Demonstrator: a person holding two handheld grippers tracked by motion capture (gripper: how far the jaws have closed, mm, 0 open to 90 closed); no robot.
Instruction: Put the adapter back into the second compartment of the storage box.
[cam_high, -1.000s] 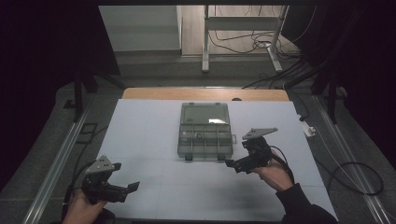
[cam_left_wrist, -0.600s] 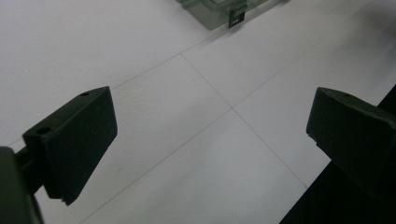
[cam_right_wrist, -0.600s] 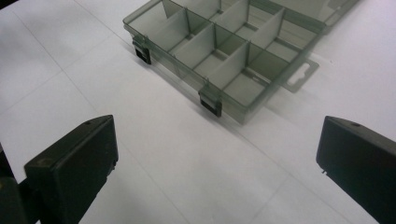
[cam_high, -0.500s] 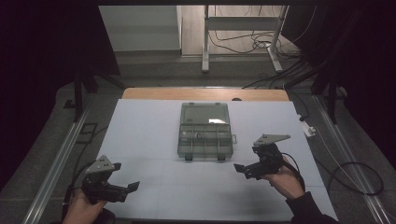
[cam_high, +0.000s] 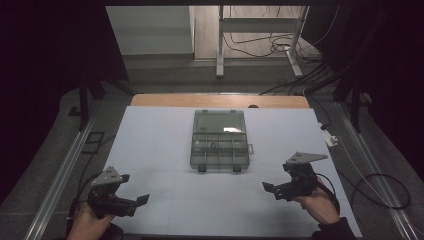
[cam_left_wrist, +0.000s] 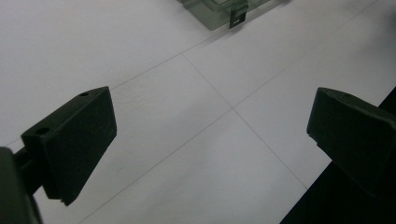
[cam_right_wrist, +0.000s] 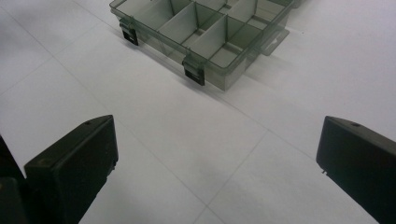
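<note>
No text, label, brand, number or sign can be read in these pictures. The clear grey plastic compartment box (cam_high: 220, 139) carries a small pale patch on its lid in the high view, but it is too small and too blurred to tell whether it holds any writing. In the right gripper view the box's dividers and black latches are plain. The white table (cam_high: 150, 150) shows thin lines, without any letters.

Before us, our right gripper (cam_right_wrist: 217, 163) with jaws wide apart above white table (cam_right_wrist: 196, 154), open clear compartment box (cam_right_wrist: 205, 32) beyond.
</note>
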